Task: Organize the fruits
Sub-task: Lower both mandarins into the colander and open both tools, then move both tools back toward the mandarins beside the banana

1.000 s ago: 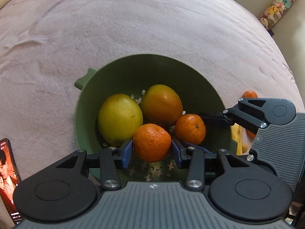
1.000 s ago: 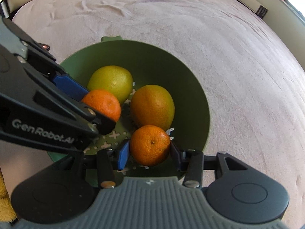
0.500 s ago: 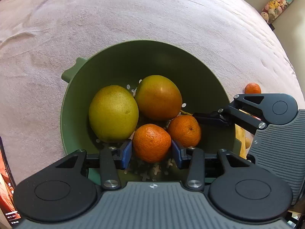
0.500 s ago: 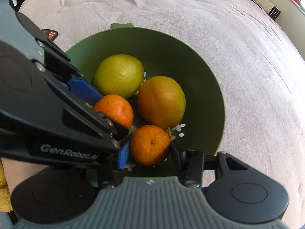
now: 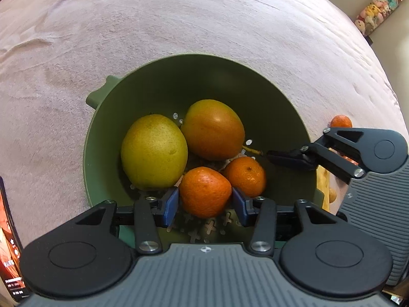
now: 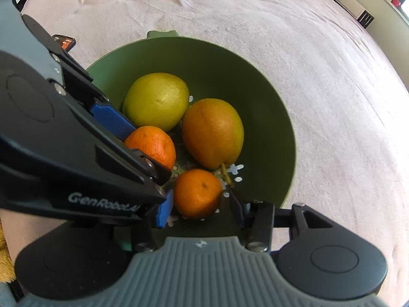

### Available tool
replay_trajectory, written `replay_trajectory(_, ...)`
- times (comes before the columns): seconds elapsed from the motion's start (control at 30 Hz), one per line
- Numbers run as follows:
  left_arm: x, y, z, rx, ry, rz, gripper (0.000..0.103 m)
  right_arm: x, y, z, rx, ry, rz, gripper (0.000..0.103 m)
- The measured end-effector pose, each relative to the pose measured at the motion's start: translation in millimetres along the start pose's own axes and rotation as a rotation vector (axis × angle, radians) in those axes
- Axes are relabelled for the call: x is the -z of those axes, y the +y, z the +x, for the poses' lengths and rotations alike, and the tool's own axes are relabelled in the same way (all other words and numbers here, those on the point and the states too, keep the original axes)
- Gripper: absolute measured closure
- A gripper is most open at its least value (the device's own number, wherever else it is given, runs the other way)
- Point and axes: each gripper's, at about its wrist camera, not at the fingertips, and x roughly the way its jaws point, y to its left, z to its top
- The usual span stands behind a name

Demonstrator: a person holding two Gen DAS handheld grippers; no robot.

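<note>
You're working over a plush pinkish blanket (image 5: 179, 12) that is covering the whole surface. The green colander (image 5: 158, 81) is sitting on it with a stubby handle pointing away from you.

You're reaching both tools into the colander from the near side, and they're crossing close together. Your left hand-held gripper (image 5: 204, 202) is clenching the left mandarin (image 5: 204, 192), with both blue pads pressing its sides, low over the perforated floor. Your right hand-held gripper (image 6: 199, 208) is standing released around the right mandarin (image 6: 196, 192). Its left pad is just beside the fruit and a gap is showing at the right pad. That mandarin is resting on the colander floor.

The yellow-green pear (image 5: 153, 153) is lying at the colander's left, touching the reddish-orange pear (image 5: 212, 130) beside it. The reddish pear's stem is pointing toward the right mandarin. Both mandarins are sitting just in front of the pears, side by side and about touching.

A third mandarin (image 5: 341, 121) is lying on the blanket outside the colander, on the right, partly hidden behind your right tool. A lit phone (image 6: 64, 42) is lying on the blanket to the left of the colander.
</note>
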Motion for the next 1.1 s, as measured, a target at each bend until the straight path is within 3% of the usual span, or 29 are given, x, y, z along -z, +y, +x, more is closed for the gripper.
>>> replay_trajectory(0.17, 0, -4, -8, 0.004, -0.021, 0.002, 0.036, 1, -3, -11, 0.024, -0.018, 0.017, 0.049)
replay_trajectory(0.33, 3, -14, -22, 0.001, -0.071, 0.039, 0.034, 9, -3, -31, 0.049, -0.08, 0.062, 0.048)
replay_trajectory(0.47, 8, -25, -38, -0.013, -0.146, 0.091, 0.034, 18, 1, -51, 0.098, -0.147, 0.11, 0.036)
replay_trajectory(0.73, 21, -57, -61, 0.016, -0.326, 0.21, 0.034, 50, -5, -92, 0.195, -0.266, 0.292, 0.034)
replay_trajectory(1.1, 44, -102, -67, 0.065, -0.455, 0.371, 0.034, 123, -17, -120, 0.319, -0.251, 0.535, 0.031)
